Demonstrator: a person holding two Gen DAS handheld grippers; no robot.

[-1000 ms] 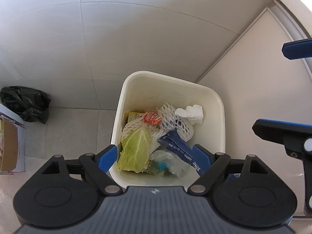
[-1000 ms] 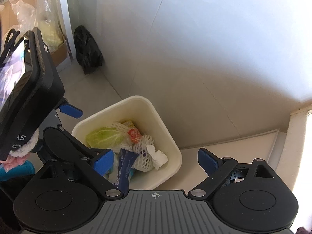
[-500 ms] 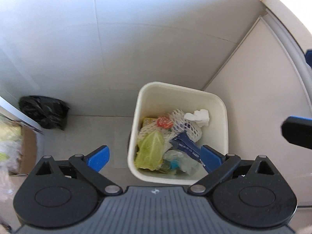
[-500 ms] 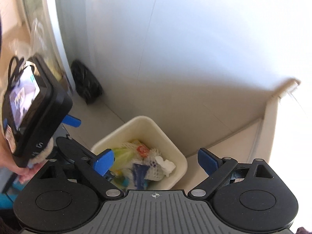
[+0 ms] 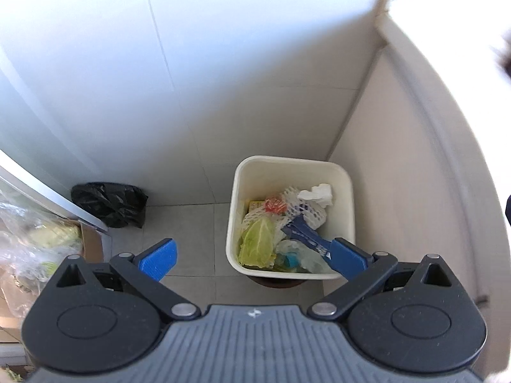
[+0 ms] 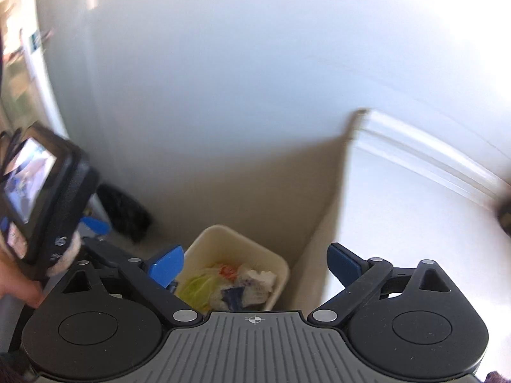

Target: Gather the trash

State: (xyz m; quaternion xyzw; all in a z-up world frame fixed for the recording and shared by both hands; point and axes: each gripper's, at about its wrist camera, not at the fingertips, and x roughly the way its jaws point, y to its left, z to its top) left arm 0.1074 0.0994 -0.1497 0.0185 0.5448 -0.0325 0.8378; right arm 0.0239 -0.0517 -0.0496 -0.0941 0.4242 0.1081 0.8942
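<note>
Nearest to us, the left claw (image 5: 252, 257) hung above the floor with its blue pads spread wide and opening, nothing between them. Our right claw (image 6: 255, 266) was likewise released and empty, its picture smeared by motion. Just beyond the left claw's pads stood the cream trash bin (image 5: 348, 198) on the tiled floor (image 5: 188, 223), tucked into the corner where the grey wall (image 5: 223, 79) meets a beige panel (image 5: 392, 172). Inside it lay the collected trash: a green cabbage leaf (image 5: 257, 244), a blue wrapper (image 5: 303, 234), white foam netting (image 5: 306, 209), a crumpled white tissue (image 5: 317, 193) and a small red-orange piece (image 5: 274, 205), perhaps a wrapper, though we could not tell. Farther left, against the wall, sat a black plastic bag (image 5: 110, 202), well apart from the bin, beside a cardboard box (image 5: 92, 244).
</note>
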